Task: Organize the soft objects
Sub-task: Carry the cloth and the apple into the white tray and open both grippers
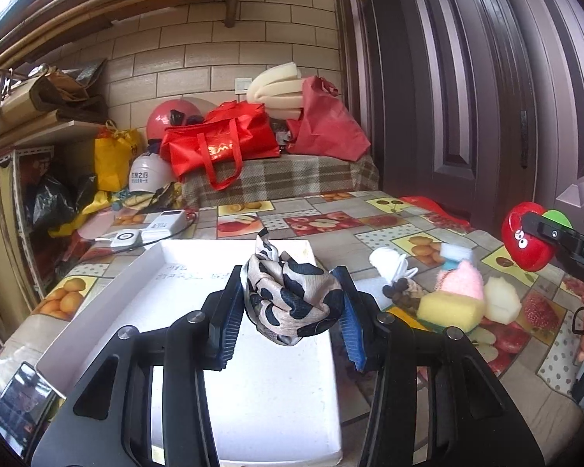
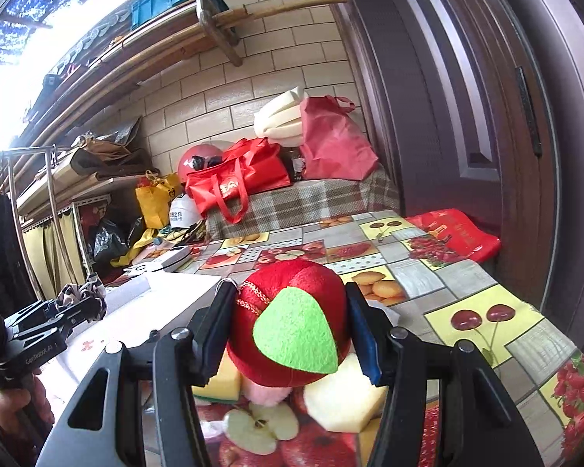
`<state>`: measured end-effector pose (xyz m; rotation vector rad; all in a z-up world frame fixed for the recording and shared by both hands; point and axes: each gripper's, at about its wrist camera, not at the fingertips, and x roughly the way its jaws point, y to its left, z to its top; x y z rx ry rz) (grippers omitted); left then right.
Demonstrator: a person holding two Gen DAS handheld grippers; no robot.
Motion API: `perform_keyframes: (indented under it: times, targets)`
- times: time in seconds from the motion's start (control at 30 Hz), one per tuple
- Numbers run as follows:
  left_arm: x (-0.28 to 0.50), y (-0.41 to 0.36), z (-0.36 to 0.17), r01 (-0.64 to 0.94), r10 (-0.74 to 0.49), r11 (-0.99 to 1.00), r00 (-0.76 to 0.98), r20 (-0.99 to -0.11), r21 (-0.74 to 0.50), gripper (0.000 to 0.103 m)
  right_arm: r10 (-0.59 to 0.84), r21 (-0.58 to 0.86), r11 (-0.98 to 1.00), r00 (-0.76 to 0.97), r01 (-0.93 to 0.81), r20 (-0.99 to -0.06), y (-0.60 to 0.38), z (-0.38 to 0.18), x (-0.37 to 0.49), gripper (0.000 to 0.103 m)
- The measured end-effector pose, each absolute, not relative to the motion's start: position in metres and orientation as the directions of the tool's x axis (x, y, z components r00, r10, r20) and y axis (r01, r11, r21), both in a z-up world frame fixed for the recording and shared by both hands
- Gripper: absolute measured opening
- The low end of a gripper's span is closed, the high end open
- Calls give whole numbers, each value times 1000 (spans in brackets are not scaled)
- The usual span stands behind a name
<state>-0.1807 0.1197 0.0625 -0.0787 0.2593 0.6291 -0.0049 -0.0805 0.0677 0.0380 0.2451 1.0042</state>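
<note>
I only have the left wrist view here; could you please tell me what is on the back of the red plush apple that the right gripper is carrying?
Observer: The red plush apple has a green felt leaf on the side facing the right wrist camera.
Operator: Thanks. Is it held squarely?
Observer: Yes, the right gripper clamps it from both sides.
Operator: What is directly below it?
Observer: A pink plush piece, beside a yellow sponge and a pale foam piece.

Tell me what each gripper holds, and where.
Left gripper: spotted scarf, bunched, by its sides. Right gripper: red plush apple, by its sides.
</note>
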Motion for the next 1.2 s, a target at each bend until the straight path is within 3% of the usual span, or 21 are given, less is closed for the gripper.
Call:
perform_keyframes:
  times: [0.67, 1.2]
  targets:
    - [-215, 165, 57, -673, 648, 740, 705, -288, 17, 44, 884, 46, 427, 406, -903, -232, -24, 63, -51, 56]
    - [-229, 224, 51, -721, 676, 693, 656, -336, -13, 44, 894, 46, 311, 276, -949, -354, 59, 46, -77, 56]
